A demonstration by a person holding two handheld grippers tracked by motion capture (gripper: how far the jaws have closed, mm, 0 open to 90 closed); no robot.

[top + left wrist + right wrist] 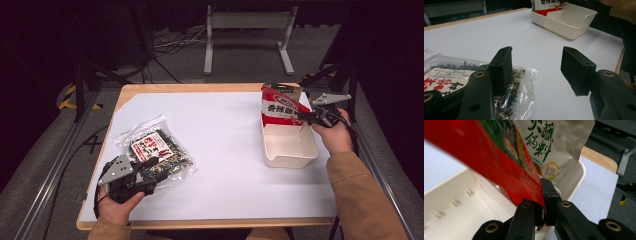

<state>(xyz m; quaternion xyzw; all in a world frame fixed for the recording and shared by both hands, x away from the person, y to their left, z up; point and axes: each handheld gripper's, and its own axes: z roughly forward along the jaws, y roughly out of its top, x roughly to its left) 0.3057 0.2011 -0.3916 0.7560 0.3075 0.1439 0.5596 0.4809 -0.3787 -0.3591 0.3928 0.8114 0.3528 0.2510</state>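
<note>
Meanwhile, the right gripper (306,118) clamps the red snack packet (280,107) over the white basket (290,150) at three o'clock; the left gripper (150,167), jaws apart, waits at the seaweed bag (155,147) at eight o'clock. Lowering and releasing the packet likely follows.

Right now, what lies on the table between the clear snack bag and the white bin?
Nothing: in the high view, only bare white table cover lies between the clear snack bag and the white bin.
</note>
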